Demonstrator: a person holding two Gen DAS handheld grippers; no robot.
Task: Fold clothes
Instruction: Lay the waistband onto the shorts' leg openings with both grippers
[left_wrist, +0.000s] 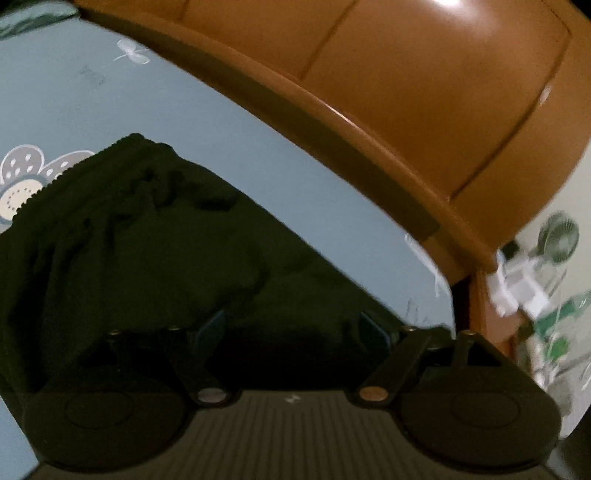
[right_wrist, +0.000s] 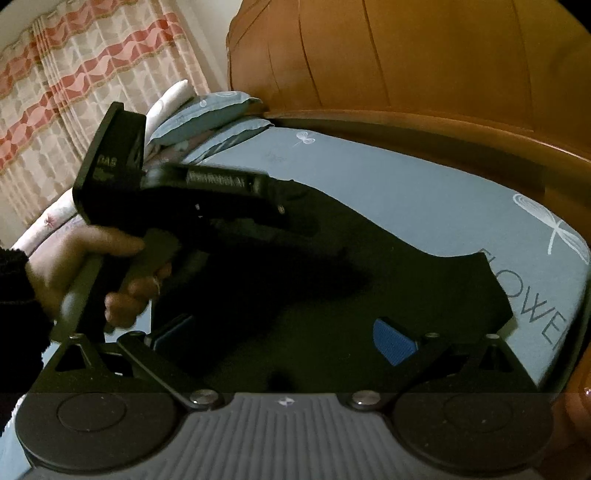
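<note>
1. Nearest the right wrist camera: right gripper, jaws spread wide, blue-padded fingers over the dark garment; nothing pinched between them, though contact with the cloth below cannot be told.
2. Far left: striped red-and-cream curtain, then stacked pillows against the wooden headboard.
3. Left of middle: a hand in a dark sleeve wrapped around the grip of the left gripper, pointed right and downward over the garment; partly legible white lettering "DAS" on its black body, the rest blurred.
4. From the left wrist camera: left gripper with jaws standing well apart, blue pads hanging just above bunched dark cloth; no fold caught between them.
5. Middle: garment lying spread on the blue bedsheet, near edge under both tools, far edge well short of the headboard.
6. Right: white dragonfly print and the word "FLOWER", partly cut off, on the sheet just beside the garment's right edge.
7. No containers discernible.
</note>
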